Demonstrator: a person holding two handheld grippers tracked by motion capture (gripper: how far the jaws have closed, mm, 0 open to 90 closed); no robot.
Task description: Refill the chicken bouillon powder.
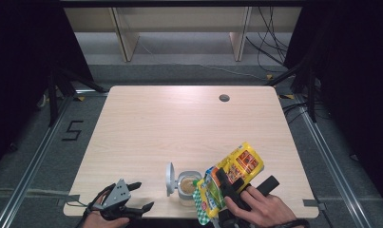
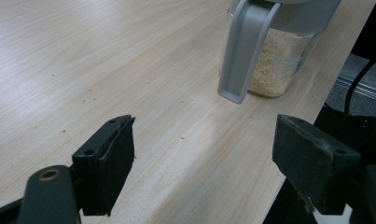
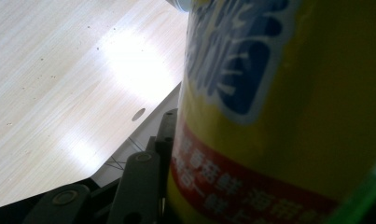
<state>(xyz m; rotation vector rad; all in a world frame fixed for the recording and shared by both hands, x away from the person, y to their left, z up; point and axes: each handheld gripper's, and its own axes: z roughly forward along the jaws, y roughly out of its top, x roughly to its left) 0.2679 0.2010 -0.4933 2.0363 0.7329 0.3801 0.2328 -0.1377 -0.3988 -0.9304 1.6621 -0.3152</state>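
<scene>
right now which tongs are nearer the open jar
Right. The right tongs hold the yellow pouch tilted just beside the jar, its lower end at the jar's mouth. The left tongs rest open near the table's front edge, a gap away.

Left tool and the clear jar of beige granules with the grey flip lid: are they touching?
Apart. In the left gripper view, the left tool stands open over bare table, and the jar sits beyond its black jaws with wood showing between.
</scene>
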